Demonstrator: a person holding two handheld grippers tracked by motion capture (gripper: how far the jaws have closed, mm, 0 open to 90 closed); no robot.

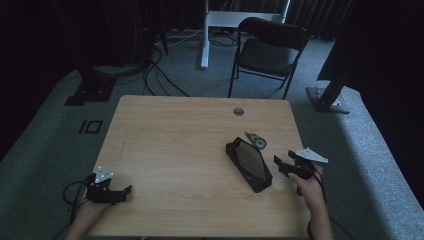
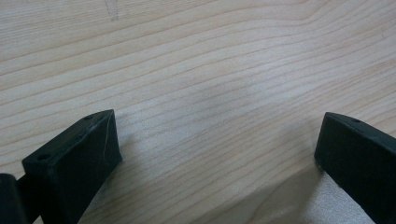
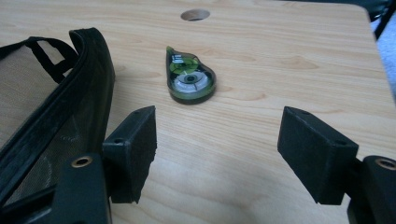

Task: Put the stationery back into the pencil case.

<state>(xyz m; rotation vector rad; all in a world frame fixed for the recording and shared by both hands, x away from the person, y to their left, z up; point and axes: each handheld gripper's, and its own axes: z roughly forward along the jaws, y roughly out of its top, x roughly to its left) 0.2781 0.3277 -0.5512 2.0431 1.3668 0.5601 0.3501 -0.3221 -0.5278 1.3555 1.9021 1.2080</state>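
Green correction tape (image 3: pixel 189 79) before parted right gripper (image 3: pixel 217 149)

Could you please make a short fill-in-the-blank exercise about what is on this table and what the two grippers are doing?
1. The correction tape dispenser has a clear shell with a ____ tint.
2. The right gripper has its jaws ____, with nothing between them.
3. The black mesh pouch lies on the ____ table.
4. The left gripper has only bare ____ between its jaws.

Missing words: green; open; wooden; wood
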